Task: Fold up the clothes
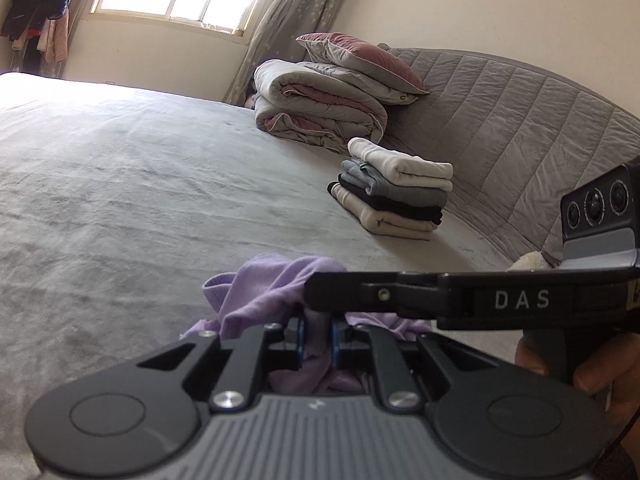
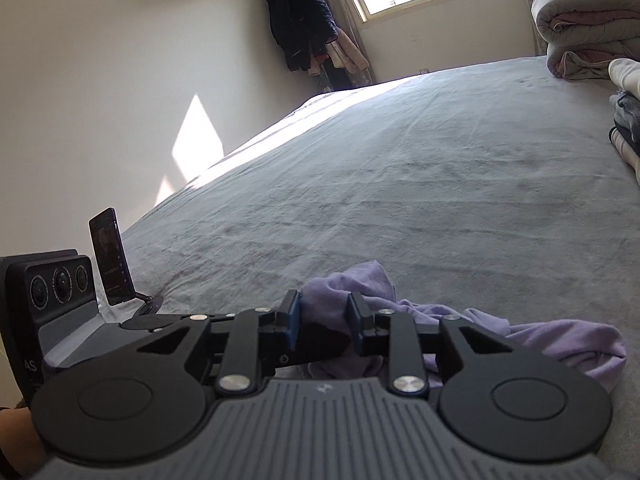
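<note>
While the grey bed fills most of both views, its quilted headboard curves along one side, with a rolled duvet and pillow stacked against it. Nearer lies a stack of folded clothes, white on top, well apart from the grippers. At the bed's near edge sits a crumpled lilac garment; bunched as it is, its long axis seems to run sideways across the right wrist view, one end trailing to the right, though which end is collar or hem cannot be told. The left gripper has its jaws clamped on a fold of the lilac cloth. The right gripper also pinches the cloth, jaws narrowly apart around it. A phone stands on a small mount at the bed's edge.
</note>
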Demonstrator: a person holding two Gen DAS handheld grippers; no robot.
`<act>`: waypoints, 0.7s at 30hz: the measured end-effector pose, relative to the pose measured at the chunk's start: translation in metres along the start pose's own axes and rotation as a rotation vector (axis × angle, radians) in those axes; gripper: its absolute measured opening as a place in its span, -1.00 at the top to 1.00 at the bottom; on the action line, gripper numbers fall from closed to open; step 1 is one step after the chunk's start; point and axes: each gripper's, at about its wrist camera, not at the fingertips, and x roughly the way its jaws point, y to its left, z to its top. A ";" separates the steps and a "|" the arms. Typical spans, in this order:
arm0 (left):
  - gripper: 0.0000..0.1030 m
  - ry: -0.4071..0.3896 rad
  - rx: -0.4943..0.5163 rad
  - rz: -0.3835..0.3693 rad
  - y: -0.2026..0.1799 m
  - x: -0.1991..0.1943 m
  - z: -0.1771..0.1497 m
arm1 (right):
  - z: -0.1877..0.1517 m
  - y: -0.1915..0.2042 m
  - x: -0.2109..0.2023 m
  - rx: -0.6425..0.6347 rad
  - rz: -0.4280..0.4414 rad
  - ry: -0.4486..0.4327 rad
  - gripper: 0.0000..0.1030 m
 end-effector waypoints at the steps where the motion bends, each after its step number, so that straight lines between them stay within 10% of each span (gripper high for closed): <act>1: 0.77 0.007 -0.003 0.008 0.000 0.001 0.000 | 0.000 0.000 -0.001 0.005 -0.002 -0.007 0.61; 21: 0.77 0.039 -0.073 0.132 0.026 -0.012 0.002 | 0.016 -0.030 -0.046 0.007 -0.343 -0.234 0.85</act>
